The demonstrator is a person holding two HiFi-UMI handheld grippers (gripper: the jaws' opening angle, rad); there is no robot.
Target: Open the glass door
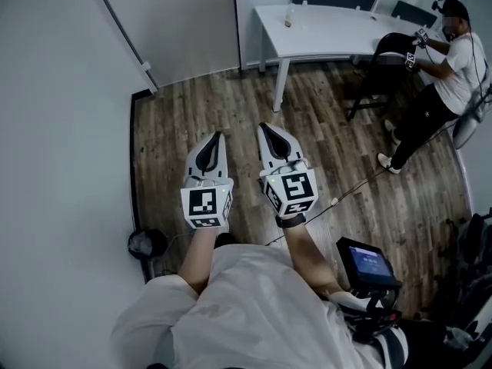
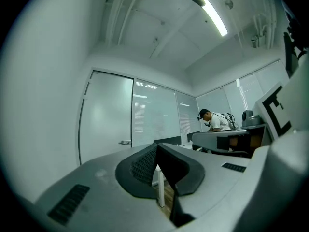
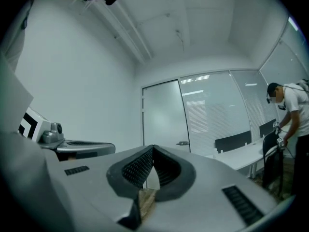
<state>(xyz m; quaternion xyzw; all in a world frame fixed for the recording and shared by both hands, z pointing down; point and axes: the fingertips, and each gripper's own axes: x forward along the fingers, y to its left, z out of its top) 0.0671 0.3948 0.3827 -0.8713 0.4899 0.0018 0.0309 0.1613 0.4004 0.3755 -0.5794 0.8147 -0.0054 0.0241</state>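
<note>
In the head view we held the left gripper (image 1: 217,137) and the right gripper (image 1: 265,129) side by side over the wood floor (image 1: 330,152), aimed at the glass door (image 1: 184,21), well apart from it; in the left gripper view its jaws were clenched on nothing, the door's handle (image 2: 125,142) far beyond; in the right gripper view the jaws were likewise pressed together, empty, the door ahead.

Left gripper (image 1: 218,136) and right gripper (image 1: 264,127): pale grey shells tapering to the claw tips, each with a black teardrop-shaped recess just behind the tips. Pads (image 2: 145,164) are black with a ribbed mesh texture. Dark slotted vents (image 2: 70,203) sit in the shell to either side of the claw. Behind each claw is a white cube (image 1: 206,204) with black square markers. A black strap (image 1: 290,221) lies behind the right claw's cube. The person wears a white short-sleeved T-shirt (image 1: 254,306).
</note>
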